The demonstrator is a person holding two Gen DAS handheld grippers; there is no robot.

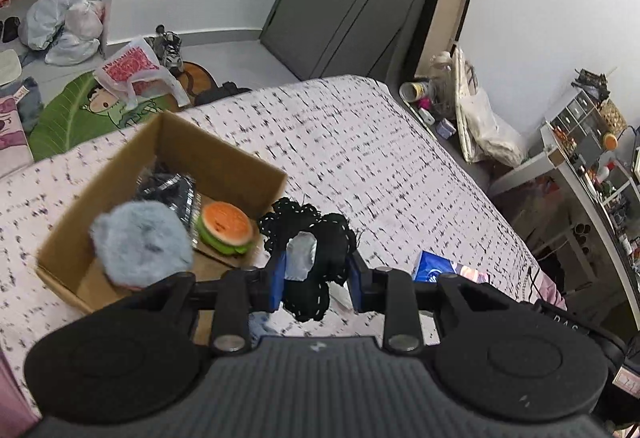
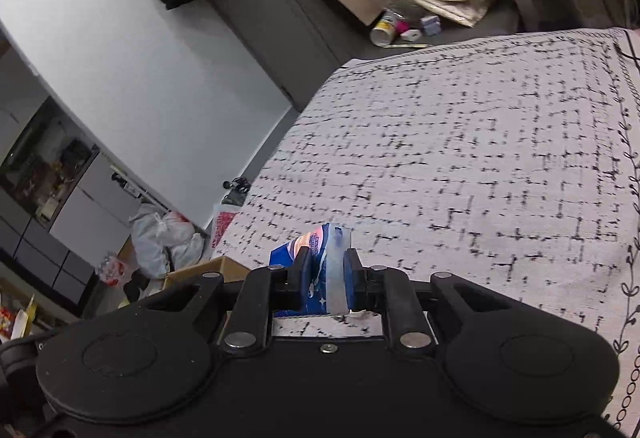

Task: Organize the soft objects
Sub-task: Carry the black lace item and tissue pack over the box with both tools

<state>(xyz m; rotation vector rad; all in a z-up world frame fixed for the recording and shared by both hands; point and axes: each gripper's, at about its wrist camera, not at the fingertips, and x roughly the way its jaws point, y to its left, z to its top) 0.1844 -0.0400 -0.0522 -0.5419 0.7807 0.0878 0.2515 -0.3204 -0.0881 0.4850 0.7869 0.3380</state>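
My left gripper (image 1: 316,274) is shut on a black knitted cloth (image 1: 308,234) with a grey tag and holds it above the bed, just right of a cardboard box (image 1: 216,154). The box holds a fluffy blue-grey plush (image 1: 140,242), a burger toy (image 1: 224,226) and a dark shiny packet (image 1: 168,190). My right gripper (image 2: 326,278) is shut on a blue tissue pack (image 2: 320,258) and holds it over the bed. The same pack shows in the left wrist view (image 1: 436,266).
The bed's white cover with black dashes (image 2: 460,158) fills most of both views. Bags (image 1: 68,18), a green rug (image 1: 80,106) and shoes lie on the floor beyond the box. A cluttered shelf (image 1: 592,158) stands right of the bed.
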